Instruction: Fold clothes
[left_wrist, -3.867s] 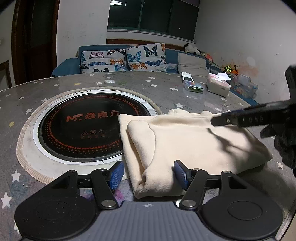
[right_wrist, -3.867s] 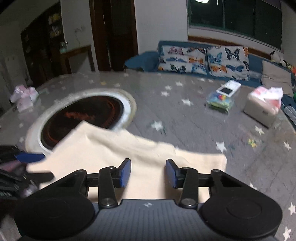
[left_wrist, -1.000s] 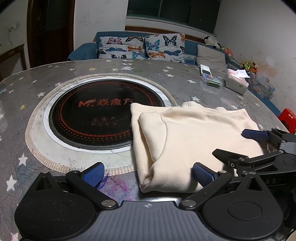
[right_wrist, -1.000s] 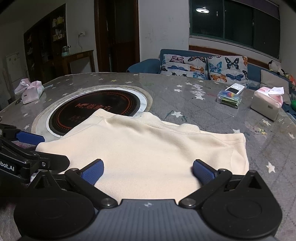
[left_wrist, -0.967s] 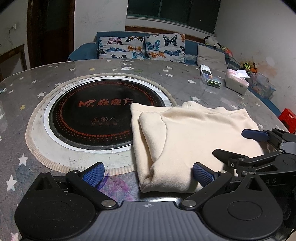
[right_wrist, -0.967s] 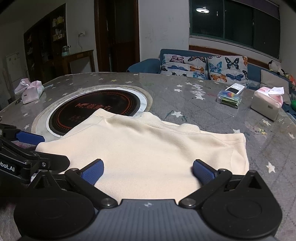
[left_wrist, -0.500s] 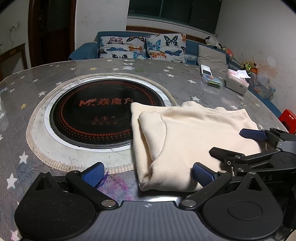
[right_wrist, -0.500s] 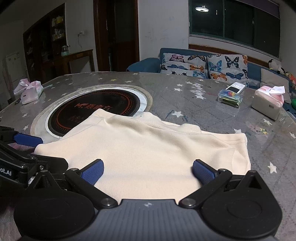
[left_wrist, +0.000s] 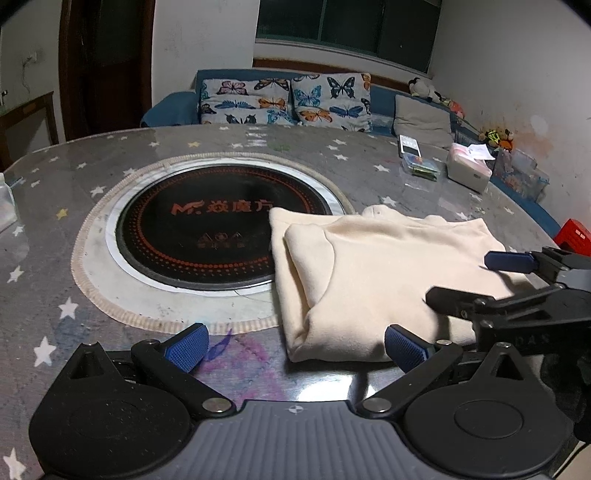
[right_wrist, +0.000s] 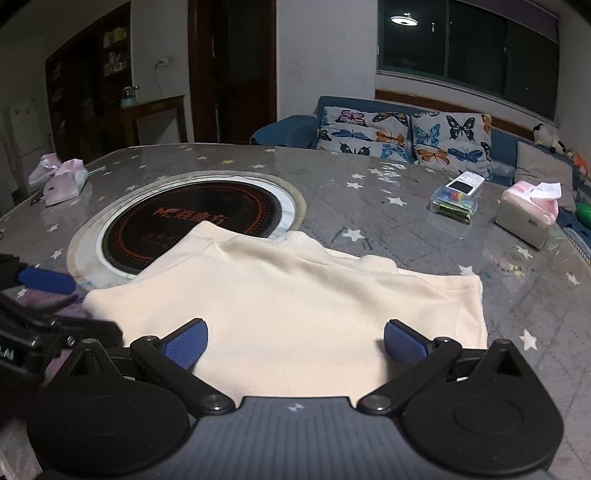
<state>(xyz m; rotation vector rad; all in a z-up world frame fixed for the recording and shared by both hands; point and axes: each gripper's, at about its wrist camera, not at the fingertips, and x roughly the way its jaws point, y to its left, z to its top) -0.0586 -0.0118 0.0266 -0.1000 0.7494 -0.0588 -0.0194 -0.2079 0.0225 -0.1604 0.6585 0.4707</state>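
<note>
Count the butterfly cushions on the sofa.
2. Left cushion and right cushion sit side by side on the blue sofa behind the table. A plain grey one sits further right; more could be out of frame.

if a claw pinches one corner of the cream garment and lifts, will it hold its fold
Probably not: the cream garment looks soft and fleecy, with rounded, sagging fold edges, so it would likely droop and unfold. It seems thick but light. On the glossy table it may slide when pushed.

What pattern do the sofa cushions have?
Colourful butterflies on a white ground, on the sofa cushions; clearest in the right wrist view.
</note>
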